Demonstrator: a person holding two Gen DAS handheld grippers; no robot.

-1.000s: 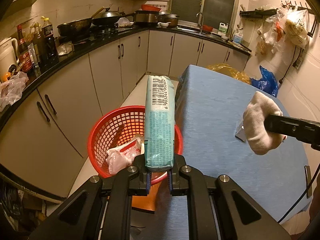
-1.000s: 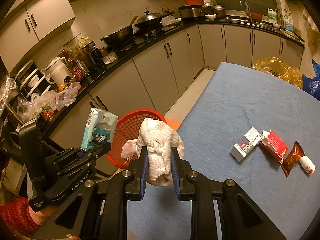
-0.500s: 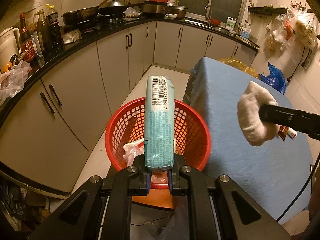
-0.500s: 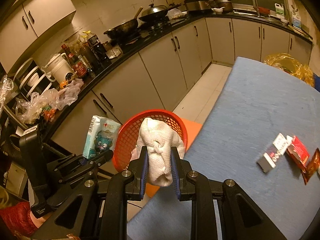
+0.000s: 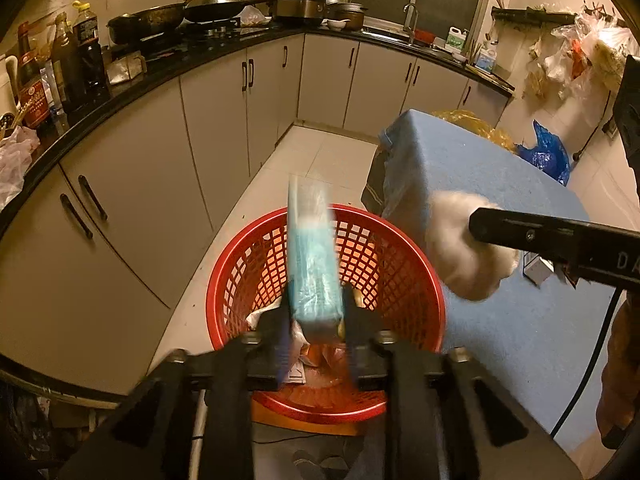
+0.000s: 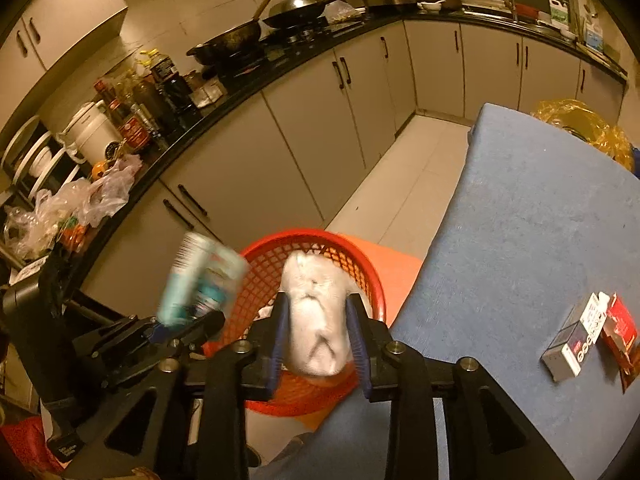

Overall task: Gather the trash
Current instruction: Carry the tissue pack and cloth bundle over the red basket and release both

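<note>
Left wrist view: my left gripper (image 5: 314, 322) jaws look parted, blurred teal plastic packet (image 5: 312, 264) dropping toward red mesh basket (image 5: 416, 280); right gripper (image 6: 318, 344) clamps white crumpled cloth wad (image 6: 316, 320) over it, release next.

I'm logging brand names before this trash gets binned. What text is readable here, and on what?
"DA": on the side of the right gripper, seen in the left wrist view, cut off by the frame edge.
tissue pack: print is motion-blurred, unreadable.
small box: print is too small to read.
sauce bottle: the red label's characters are too small to read.
</note>
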